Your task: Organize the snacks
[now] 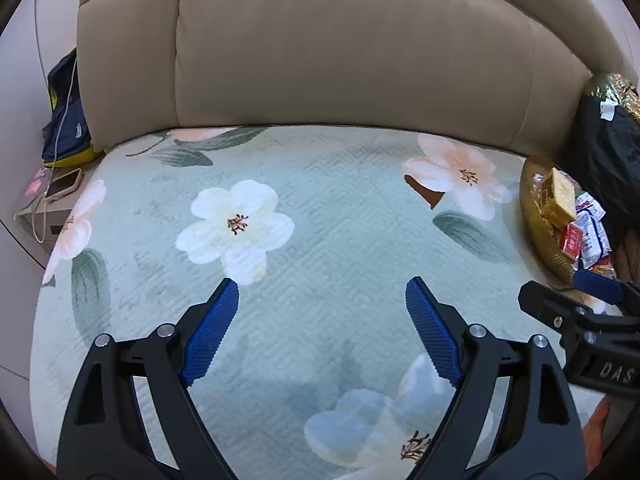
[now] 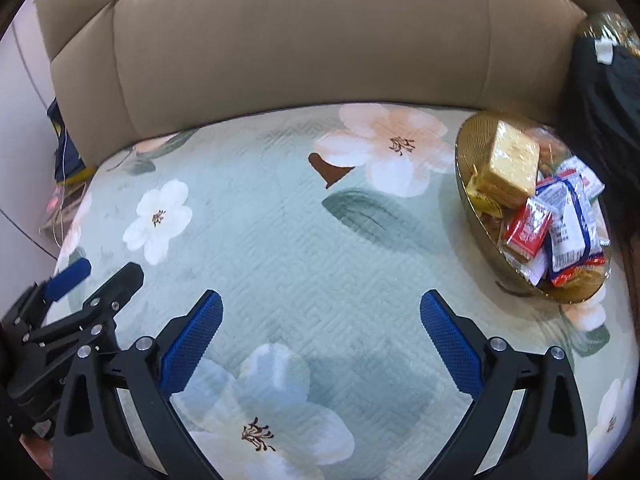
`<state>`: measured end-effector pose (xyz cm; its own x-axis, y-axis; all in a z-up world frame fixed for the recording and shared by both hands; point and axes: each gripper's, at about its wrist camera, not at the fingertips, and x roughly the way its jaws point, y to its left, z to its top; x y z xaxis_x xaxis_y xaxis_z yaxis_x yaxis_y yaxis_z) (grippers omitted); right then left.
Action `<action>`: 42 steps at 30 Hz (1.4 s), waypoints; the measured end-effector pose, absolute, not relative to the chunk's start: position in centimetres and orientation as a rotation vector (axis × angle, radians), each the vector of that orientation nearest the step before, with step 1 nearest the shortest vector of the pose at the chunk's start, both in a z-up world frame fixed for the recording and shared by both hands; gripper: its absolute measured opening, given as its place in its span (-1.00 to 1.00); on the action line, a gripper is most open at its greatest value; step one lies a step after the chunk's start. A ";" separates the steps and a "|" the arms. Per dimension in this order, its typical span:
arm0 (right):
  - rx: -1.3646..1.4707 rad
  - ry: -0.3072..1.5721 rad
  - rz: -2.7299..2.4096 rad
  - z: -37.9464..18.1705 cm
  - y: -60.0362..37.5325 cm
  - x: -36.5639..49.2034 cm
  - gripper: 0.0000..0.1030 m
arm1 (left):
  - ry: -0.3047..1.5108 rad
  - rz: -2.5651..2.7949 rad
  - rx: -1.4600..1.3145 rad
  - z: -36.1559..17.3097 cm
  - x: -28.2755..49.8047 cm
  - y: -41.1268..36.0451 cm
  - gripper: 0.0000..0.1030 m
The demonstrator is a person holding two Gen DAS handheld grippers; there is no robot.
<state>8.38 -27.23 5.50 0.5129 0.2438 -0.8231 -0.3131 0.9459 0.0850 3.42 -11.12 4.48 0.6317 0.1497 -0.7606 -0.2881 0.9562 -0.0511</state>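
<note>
**Both grippers empty, snacks heaped in bowl**

Left gripper (image 1: 322, 292) and right gripper (image 2: 320, 304): jaws spread wide, nothing held, over the floral bedspread (image 2: 280, 240). Snacks (image 2: 556, 216) sit piled in the gold bowl (image 2: 464, 148), far right by the headboard (image 2: 300, 40). Likely a sweep finished or about to begin; next move, if any, calls for the right gripper reaching to the bowl.

Soft even light, fisheye-warped dark edges

A tan padded headboard (image 1: 320, 48) rises behind a pale green floral quilt (image 1: 320, 248); a pale wall (image 1: 20, 92) stands at left; a low bedside stand (image 1: 36, 216) sits beside the bed.
</note>
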 end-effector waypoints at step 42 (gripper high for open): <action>-0.162 0.969 0.328 5.0 -26.6 8.1 0.91 | 0.866 0.310 -0.122 5.6 3.4 -10.8 0.94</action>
<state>8.06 -26.56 5.02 0.5214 0.2010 -0.8293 -0.3446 0.9387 0.0108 3.39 -10.79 5.58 0.6061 0.2183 -0.7649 -0.3168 0.9483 0.0196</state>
